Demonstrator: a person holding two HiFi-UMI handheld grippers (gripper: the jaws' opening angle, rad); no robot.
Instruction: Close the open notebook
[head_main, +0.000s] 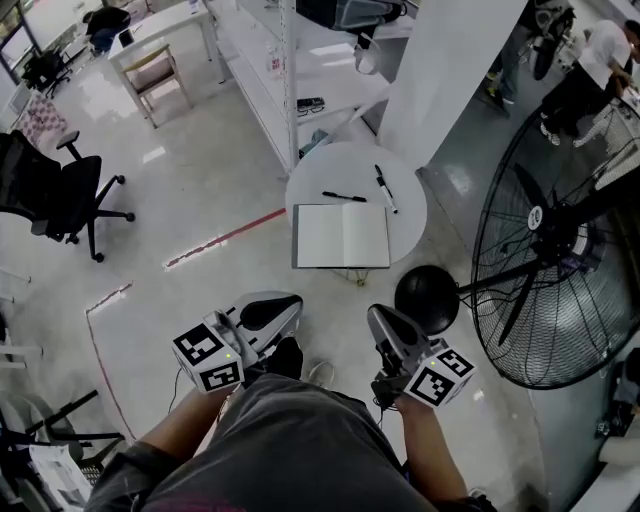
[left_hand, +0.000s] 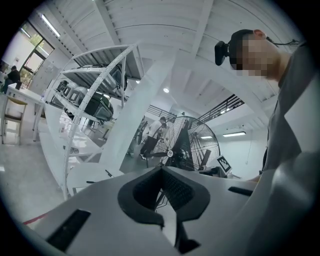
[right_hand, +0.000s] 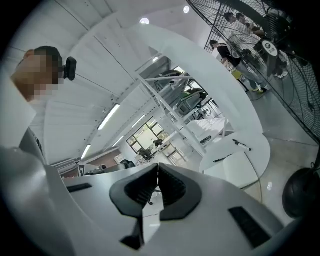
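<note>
Two claws, both mine, are held low in front of me and well short of the work. Starting at the left, my left claw is pressed together with nothing between the pads, and its own view shows the tips meeting on empty air. Ahead, roughly between the two claws, the notebook lies open and flat on the small round white bench, pages up, with its near corners right at the rim. Just beyond its far edge lie a black pen and a marker, the marker angled off to the right. My right claw is likewise closed on nothing. To its right stands the dark round base of the big floor fan.

I judge the closing not yet begun. With shut tips I can't get under a cover, so I might only push the book, and sitting this near the rim it could slide off towards me. Folding a cover over carelessly may also sweep the pens away, and a wide right-hand reach could clip the fan.
</note>
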